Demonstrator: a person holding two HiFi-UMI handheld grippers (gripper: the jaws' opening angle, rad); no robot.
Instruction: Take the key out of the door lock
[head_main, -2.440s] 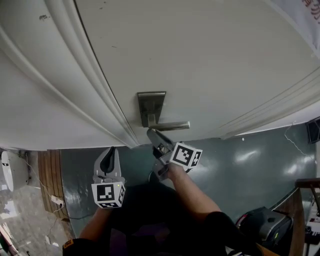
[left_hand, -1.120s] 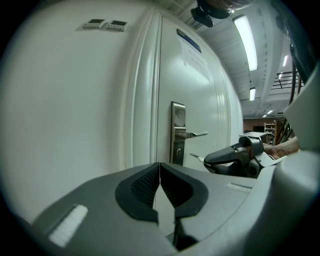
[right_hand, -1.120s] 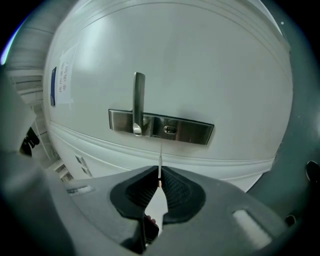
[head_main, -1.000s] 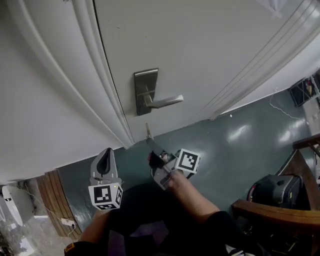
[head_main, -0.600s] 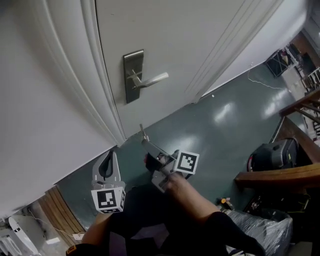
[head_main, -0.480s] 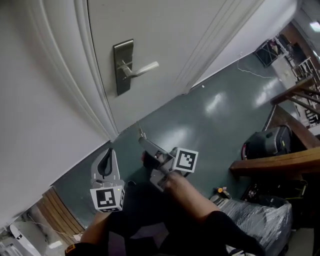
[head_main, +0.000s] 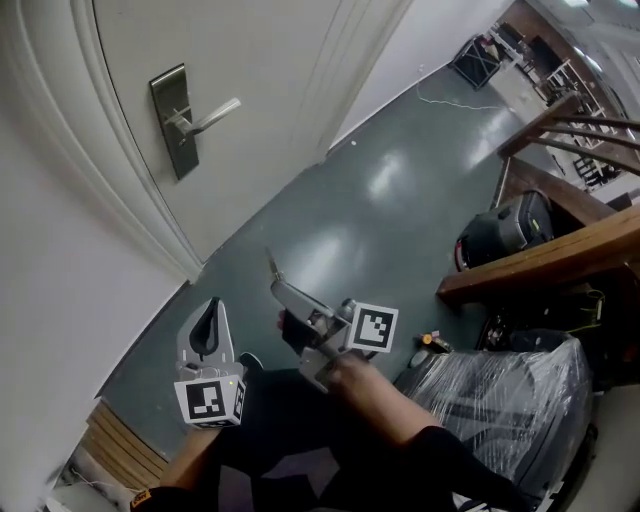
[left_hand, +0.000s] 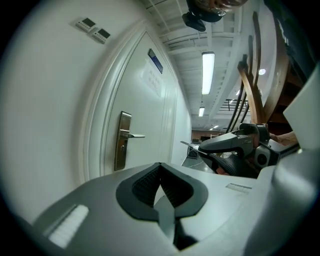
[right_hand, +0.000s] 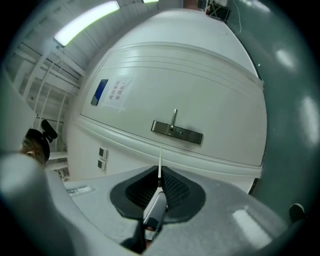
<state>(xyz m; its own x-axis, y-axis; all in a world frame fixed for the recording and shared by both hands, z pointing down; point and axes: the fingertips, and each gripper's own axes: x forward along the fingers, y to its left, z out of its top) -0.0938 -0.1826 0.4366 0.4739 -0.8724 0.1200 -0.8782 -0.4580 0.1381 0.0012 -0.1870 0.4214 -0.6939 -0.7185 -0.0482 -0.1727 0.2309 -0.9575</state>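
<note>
The white door (head_main: 230, 60) stands at the upper left of the head view, with a steel lock plate (head_main: 170, 120) and lever handle (head_main: 208, 112). My right gripper (head_main: 280, 290) is well away from it, over the green floor, shut on a thin metal key (head_main: 271, 265) that sticks out past its tips. In the right gripper view the key (right_hand: 160, 159) points at the lock plate (right_hand: 177, 132). My left gripper (head_main: 210, 312) hangs lower left, shut with nothing in it (left_hand: 160, 167). From there the right gripper (left_hand: 235, 145) and the key (left_hand: 190, 144) show at the right.
A black bag (head_main: 505, 230) sits on the green floor (head_main: 380, 190) beside a wooden beam (head_main: 540, 265). A bundle wrapped in clear plastic (head_main: 500, 400) lies at the lower right. Wooden slats (head_main: 110, 445) show at the lower left.
The right gripper has drawn back from the lock plate with the key in its jaws. The door has slid up and left in the head view and looks farther off. The left gripper kept its place.
</note>
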